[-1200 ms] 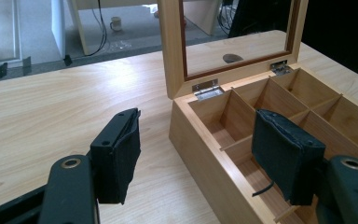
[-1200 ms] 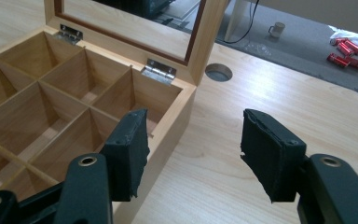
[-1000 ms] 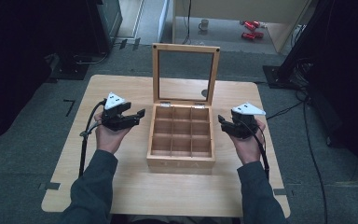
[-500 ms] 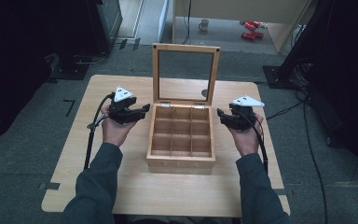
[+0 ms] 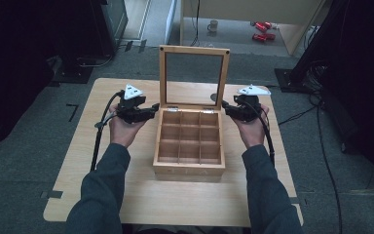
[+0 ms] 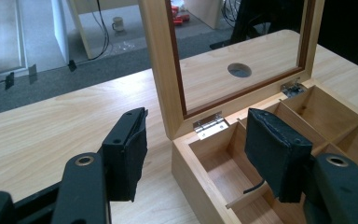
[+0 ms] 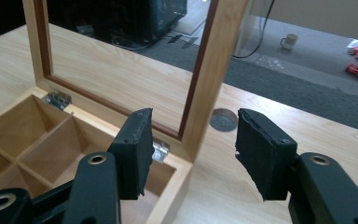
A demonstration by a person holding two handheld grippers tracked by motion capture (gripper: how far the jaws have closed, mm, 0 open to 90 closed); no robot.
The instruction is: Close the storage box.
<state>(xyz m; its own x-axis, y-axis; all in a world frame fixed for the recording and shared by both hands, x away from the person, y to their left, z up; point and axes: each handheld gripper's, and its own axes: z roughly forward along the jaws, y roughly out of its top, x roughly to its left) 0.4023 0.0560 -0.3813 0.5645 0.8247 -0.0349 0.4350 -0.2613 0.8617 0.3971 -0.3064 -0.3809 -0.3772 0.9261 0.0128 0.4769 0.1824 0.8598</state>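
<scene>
A wooden box (image 5: 190,170) with several bare compartments stands mid-table, its windowed lid (image 5: 194,50) upright at the back. My left gripper (image 5: 152,111) is at the box's back left corner, open. Its jaws have just been closing. In the left gripper view (image 6: 196,149) the corner of the box (image 6: 186,172) and the lid's post (image 6: 161,60) lie in the gap, untouched. My right gripper (image 5: 226,108) is open at the back right corner. In the right gripper view (image 7: 193,149) the lid's other post (image 7: 209,70) stands ahead between the jaws, and no pad touches it.
The pale wooden table (image 5: 78,165) has a round hole (image 5: 214,97) behind the lid. A cable (image 5: 97,141) trails from the left gripper along the table. On the floor beyond are a mug (image 5: 213,24) and red items (image 5: 260,31). Dark equipment flanks the table.
Both hands have moved away from the person along the box's sides, from the middle of the box to its hinged back corners. The right hand moved farther.
</scene>
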